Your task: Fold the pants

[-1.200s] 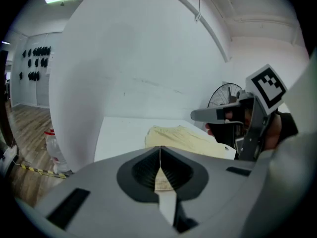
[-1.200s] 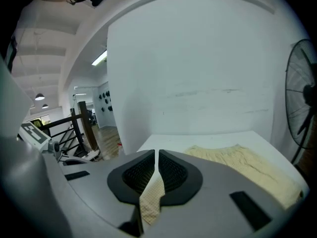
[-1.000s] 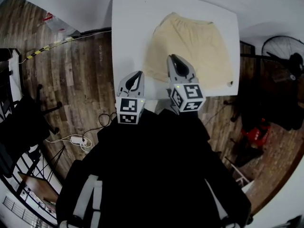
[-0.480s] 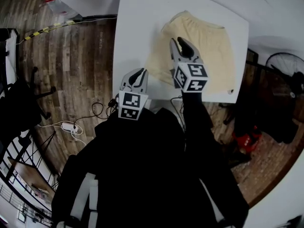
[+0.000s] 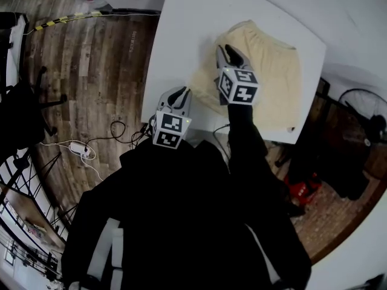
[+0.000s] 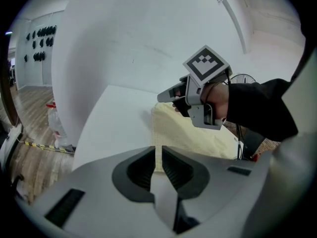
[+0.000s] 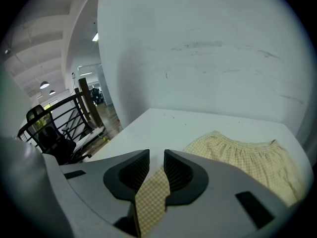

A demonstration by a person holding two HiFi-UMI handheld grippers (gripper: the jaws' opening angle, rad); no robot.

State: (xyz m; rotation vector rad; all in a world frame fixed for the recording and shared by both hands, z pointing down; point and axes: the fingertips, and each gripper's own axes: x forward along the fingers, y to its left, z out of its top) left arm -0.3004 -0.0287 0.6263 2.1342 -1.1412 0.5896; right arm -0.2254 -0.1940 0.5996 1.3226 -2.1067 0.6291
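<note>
Pale yellow checked pants point(image 5: 275, 71) lie flat on the white table point(image 5: 181, 29), waistband at the far end. My right gripper point(image 5: 228, 50) hovers over their left half, shut on a strip of the checked fabric that runs through its jaws point(image 7: 156, 157); the waistband point(image 7: 237, 145) shows beyond it. My left gripper point(image 5: 179, 91) stays at the table's near edge by the pants' near left corner. Its jaws point(image 6: 157, 152) stand nearly together with a pale strip of cloth between them. The right gripper point(image 6: 166, 97) shows above the pants point(image 6: 188, 135) in the left gripper view.
The table's near edge point(image 5: 199, 122) runs just in front of me. Wooden floor point(image 5: 91, 71) with a cable and power strip point(image 5: 78, 150) lies to the left. A fan point(image 5: 369, 110) and a red object point(image 5: 302, 189) are on the right. A railing point(image 7: 59, 118) stands far left.
My right gripper has moved away from me across the pants, carrying the held fabric toward the waistband. The left gripper has stayed near the table's front edge.
</note>
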